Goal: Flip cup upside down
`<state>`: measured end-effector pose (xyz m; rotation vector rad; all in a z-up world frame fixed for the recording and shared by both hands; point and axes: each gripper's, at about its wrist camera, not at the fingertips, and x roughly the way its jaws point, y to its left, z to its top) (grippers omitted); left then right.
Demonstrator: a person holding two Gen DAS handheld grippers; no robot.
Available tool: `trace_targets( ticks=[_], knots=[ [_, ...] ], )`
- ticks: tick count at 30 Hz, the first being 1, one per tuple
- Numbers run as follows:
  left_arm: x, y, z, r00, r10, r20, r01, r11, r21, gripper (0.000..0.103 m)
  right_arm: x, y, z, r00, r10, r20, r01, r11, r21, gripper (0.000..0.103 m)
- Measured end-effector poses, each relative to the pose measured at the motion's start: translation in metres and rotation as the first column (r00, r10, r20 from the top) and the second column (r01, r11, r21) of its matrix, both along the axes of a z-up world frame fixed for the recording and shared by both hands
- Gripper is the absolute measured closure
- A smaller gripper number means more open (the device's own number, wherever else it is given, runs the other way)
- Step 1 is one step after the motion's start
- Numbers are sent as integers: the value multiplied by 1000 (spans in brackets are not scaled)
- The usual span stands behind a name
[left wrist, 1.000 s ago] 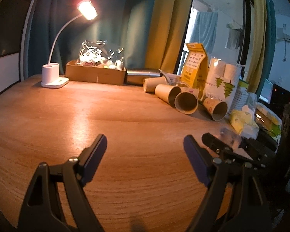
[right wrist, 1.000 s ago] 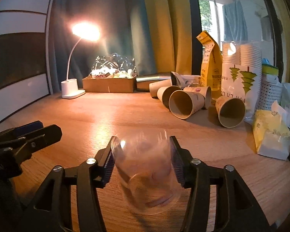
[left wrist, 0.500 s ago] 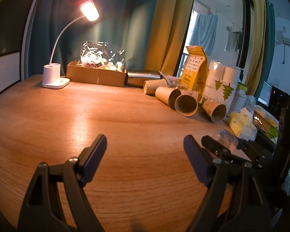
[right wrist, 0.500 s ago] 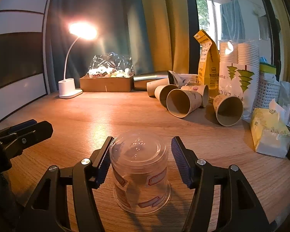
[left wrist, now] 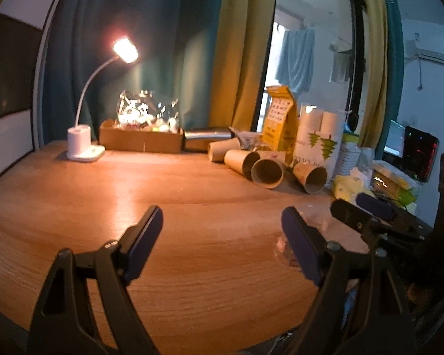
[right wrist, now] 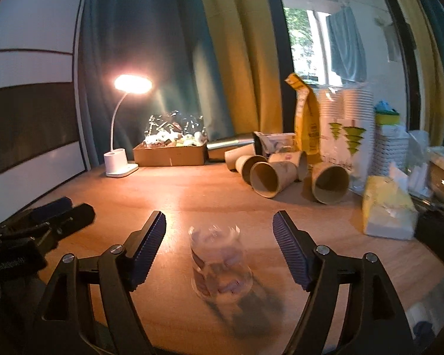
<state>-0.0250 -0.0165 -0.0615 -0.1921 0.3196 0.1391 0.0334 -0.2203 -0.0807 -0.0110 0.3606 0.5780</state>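
Observation:
A clear plastic cup (right wrist: pixel 220 263) with red markings stands upside down on the wooden table (right wrist: pixel 177 195), its wide rim on the wood. My right gripper (right wrist: pixel 219 236) is open and empty; its fingers stand apart on either side of the cup without touching it. My left gripper (left wrist: pixel 222 230) is open and empty over bare table. In the left wrist view the cup (left wrist: pixel 287 245) shows faintly behind the left gripper's right finger, with the right gripper (left wrist: pixel 361 210) beside it. The left gripper also shows at the left of the right wrist view (right wrist: pixel 59 216).
Several brown paper cups (right wrist: pixel 269 174) lie on their sides at the back right. Behind them are a yellow bag (right wrist: pixel 306 124) and bagged white cup stacks (right wrist: pixel 346 127). A lit desk lamp (right wrist: pixel 120 162) and a cardboard box (right wrist: pixel 170 153) stand at the back. A yellow tissue pack (right wrist: pixel 389 210) lies right.
My right gripper set the cup down upside down, opened wide and drew back from it. The left gripper stayed open and shifted only slightly.

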Motion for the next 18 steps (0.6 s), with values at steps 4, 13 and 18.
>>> trace_targets(
  ticks=[4, 13, 18],
  knots=[
    [-14, -8, 3, 1000, 9, 23, -9, 1000, -22, 5, -10, -20, 1, 999, -16, -31, 16, 1000, 11, 24],
    [-21, -28, 3, 1000, 13, 5, -13, 1000, 20, 5, -26, -25, 1, 999, -6, -33, 6, 1000, 8, 24],
    [-22, -30, 4, 1000, 14, -3, -13, 1000, 23, 5, -25, -22, 1, 999, 6, -40, -6, 1000, 7, 24]
  ],
)
